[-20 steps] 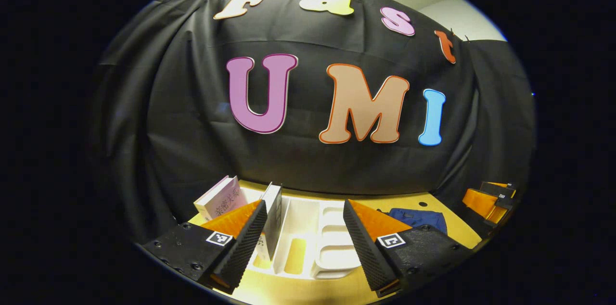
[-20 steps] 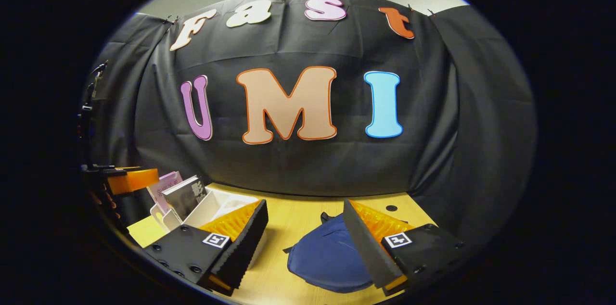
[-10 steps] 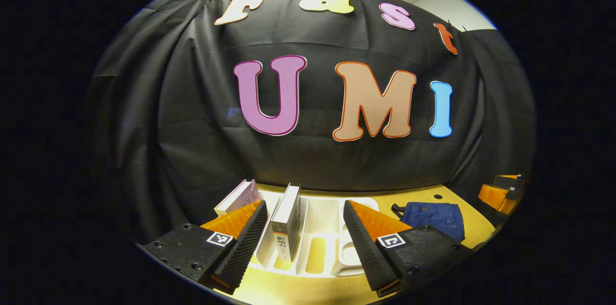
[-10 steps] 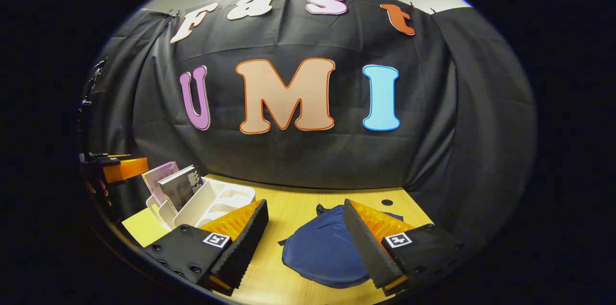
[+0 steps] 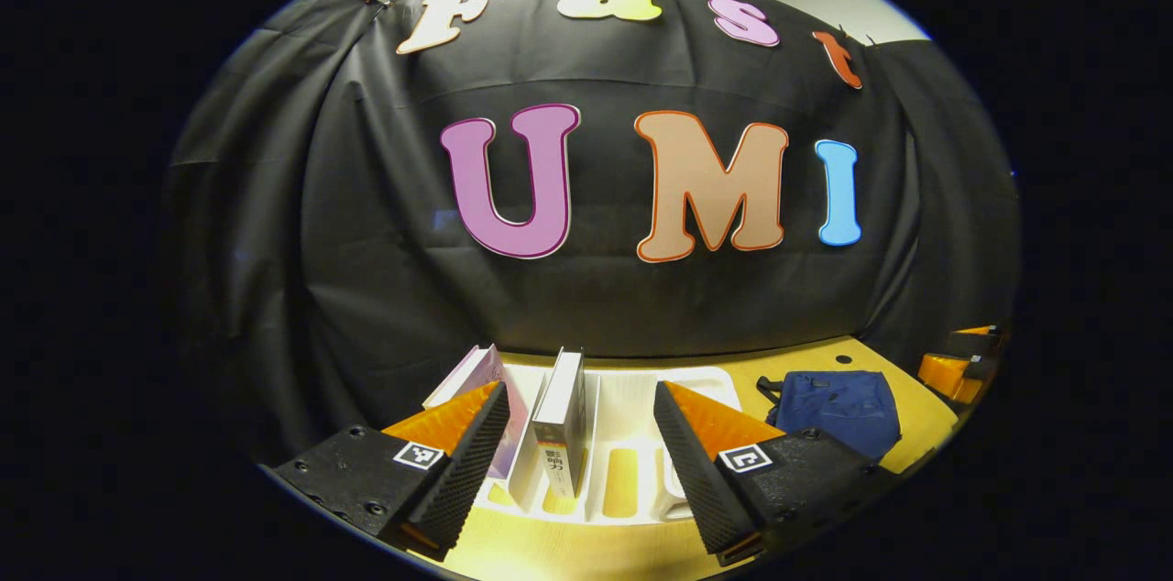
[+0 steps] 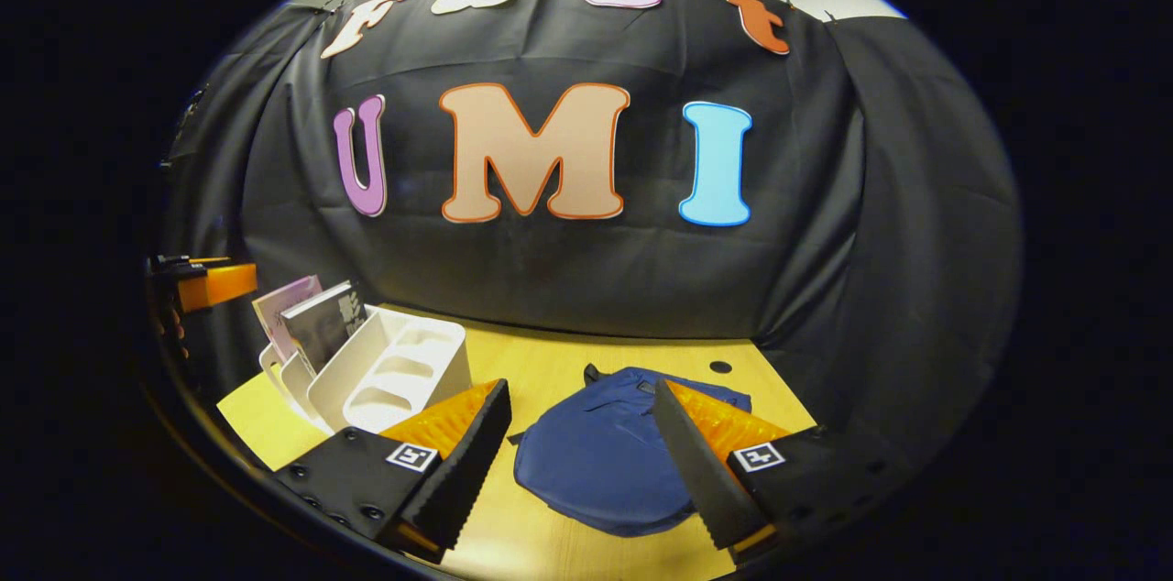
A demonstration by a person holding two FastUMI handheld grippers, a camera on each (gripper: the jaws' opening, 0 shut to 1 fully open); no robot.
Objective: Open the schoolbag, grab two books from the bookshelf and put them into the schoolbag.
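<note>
The right gripper [image 6: 579, 448] hung with its fingers wide apart and nothing between them, poised above the schoolbag [image 6: 605, 462], which lay flat on the wooden table [image 6: 541, 356] near the bookshelf [image 6: 385, 370]. The bag looked closed — soft, limp cloth that would probably sag and bunch under a pinch, so the zipper pull or a firm seam at its rim seemed the sensible place to take hold; no pull could be made out. The left gripper [image 5: 581, 443] was likewise spread and empty, facing the white bookshelf [image 5: 632, 434], where two books stood: a pale upright book [image 5: 564, 421] and a pink book [image 5: 490, 379] leaning beside it. These would likely be stiff and fairly light, best gripped across the covers near the top edge.
</note>
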